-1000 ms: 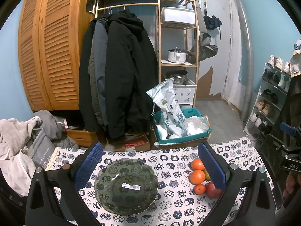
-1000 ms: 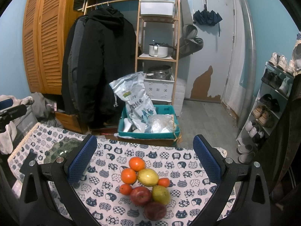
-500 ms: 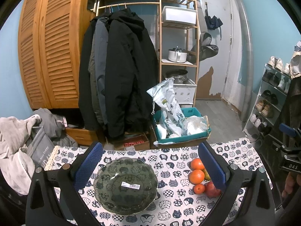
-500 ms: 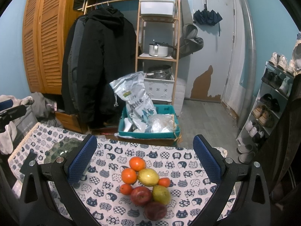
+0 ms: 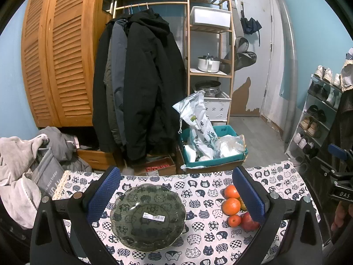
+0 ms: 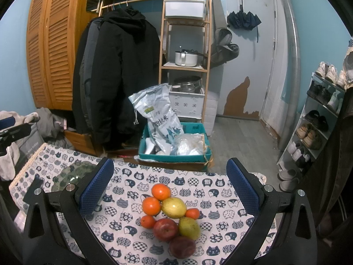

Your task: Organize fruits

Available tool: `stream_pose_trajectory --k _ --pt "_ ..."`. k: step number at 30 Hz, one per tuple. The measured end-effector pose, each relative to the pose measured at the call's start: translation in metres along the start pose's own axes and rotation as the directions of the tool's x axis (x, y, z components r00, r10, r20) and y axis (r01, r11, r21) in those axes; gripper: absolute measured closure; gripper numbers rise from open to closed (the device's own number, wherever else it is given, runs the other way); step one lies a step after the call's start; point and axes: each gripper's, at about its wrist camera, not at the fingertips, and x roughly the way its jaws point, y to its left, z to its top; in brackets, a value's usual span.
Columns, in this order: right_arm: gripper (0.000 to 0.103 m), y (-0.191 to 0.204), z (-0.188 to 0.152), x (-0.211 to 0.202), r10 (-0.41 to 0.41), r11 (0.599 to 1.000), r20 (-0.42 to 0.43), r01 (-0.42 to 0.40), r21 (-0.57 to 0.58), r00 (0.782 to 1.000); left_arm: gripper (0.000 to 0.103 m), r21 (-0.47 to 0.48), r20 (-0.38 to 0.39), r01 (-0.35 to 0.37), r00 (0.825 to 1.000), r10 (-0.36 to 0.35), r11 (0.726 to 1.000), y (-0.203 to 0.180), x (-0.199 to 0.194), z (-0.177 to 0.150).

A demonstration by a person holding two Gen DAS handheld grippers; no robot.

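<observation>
Left gripper [image 5: 176,193] was spread wide, holding nothing, blue pads either side of the green glass bowl [image 5: 148,217] as seen from the left wrist camera. It hung above the bowl; contact could not be confirmed. The bowl sat upright on the cat-print tablecloth [image 5: 207,249], empty except for a white barcode sticker [image 5: 153,216] near its centre.

Right gripper [image 6: 169,184] was also wide open and empty, hovering over the fruit pile, with no pad touching any fruit.

The fruit sat clustered on the cloth, well right of the bowl, pieces touching each other:
- far orange [image 6: 161,191] at the back
- near orange [image 6: 151,205] just left of the yellow fruit [image 6: 174,207]
- small mandarin [image 6: 148,221] front-left, second mandarin [image 6: 192,213] on the right side
- red apple [image 6: 165,229] beside a yellow-green pear [image 6: 189,228]
- dark red fruit [image 6: 182,247] nearest the camera

In the left wrist view only the oranges, one mandarin and the apple showed; the left gripper's right-hand pad hid the rest.

The bowl was partly visible at the left edge of the right wrist view, behind that gripper's left finger.

Background: black coats [image 5: 141,84] on a rail, a teal crate [image 6: 174,142] with a rice bag [image 6: 158,117] on the floor beyond the table.
</observation>
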Motion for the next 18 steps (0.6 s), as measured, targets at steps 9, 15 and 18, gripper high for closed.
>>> stream_pose_trajectory --k 9,15,18 --pt "0.003 -0.001 0.0001 -0.0001 0.001 1.0 -0.001 -0.001 0.0 1.0 0.001 -0.005 -0.003 0.002 1.0 -0.002 1.0 0.0003 0.0002 0.0004" --pt "0.003 -0.0018 0.0 -0.0001 0.0 1.0 -0.001 0.0 0.0 1.0 0.001 -0.004 -0.004 0.003 1.0 -0.003 1.0 0.0009 0.0006 0.0002" --pt "0.003 -0.0023 -0.0002 0.0 0.001 1.0 -0.001 -0.001 0.0 1.0 0.001 -0.007 -0.007 0.003 1.0 -0.003 1.0 0.0005 0.0001 -0.0031"
